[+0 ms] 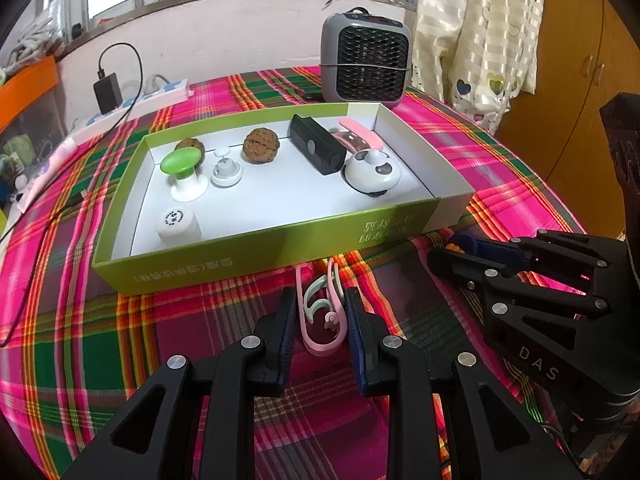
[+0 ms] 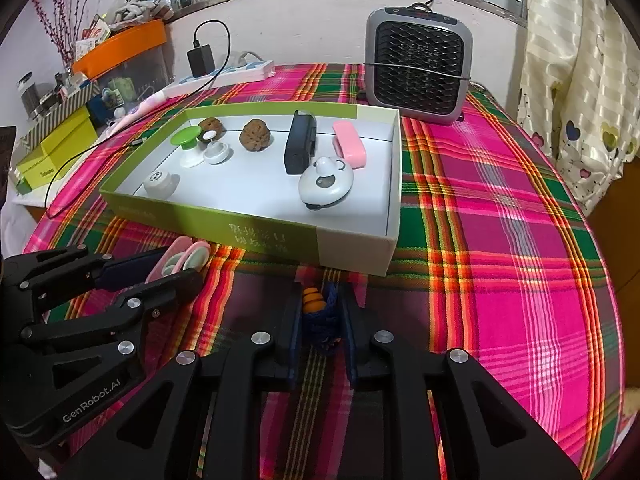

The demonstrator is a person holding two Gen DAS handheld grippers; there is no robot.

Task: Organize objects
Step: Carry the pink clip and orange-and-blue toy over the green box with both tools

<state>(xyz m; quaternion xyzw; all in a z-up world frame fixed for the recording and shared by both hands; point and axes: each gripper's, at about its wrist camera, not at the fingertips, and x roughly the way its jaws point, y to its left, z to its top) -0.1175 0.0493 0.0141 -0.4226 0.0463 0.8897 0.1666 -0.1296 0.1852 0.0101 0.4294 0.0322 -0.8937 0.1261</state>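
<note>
A shallow green and white box [image 1: 256, 248] [image 2: 360, 252] lies on the plaid tablecloth. It holds two walnuts [image 1: 260, 146], a black case [image 1: 318, 144], a pink case [image 2: 349, 145], a white panda-like gadget [image 1: 372, 172], a green-topped knob [image 1: 182, 166] and white caps. My left gripper [image 1: 320, 304] is closed on pink and pale green ear hooks [image 1: 320, 312] in front of the box. My right gripper [image 2: 320, 312] is closed on a small blue and orange object [image 2: 318, 312]; it shows in the left wrist view [image 1: 468, 246].
A grey fan heater [image 1: 366, 64] stands behind the box. A power strip with a black charger [image 1: 108, 90] and cable lies at the back left. Boxes and an orange bin [image 2: 120, 46] stand left of the table. Curtains hang at the right.
</note>
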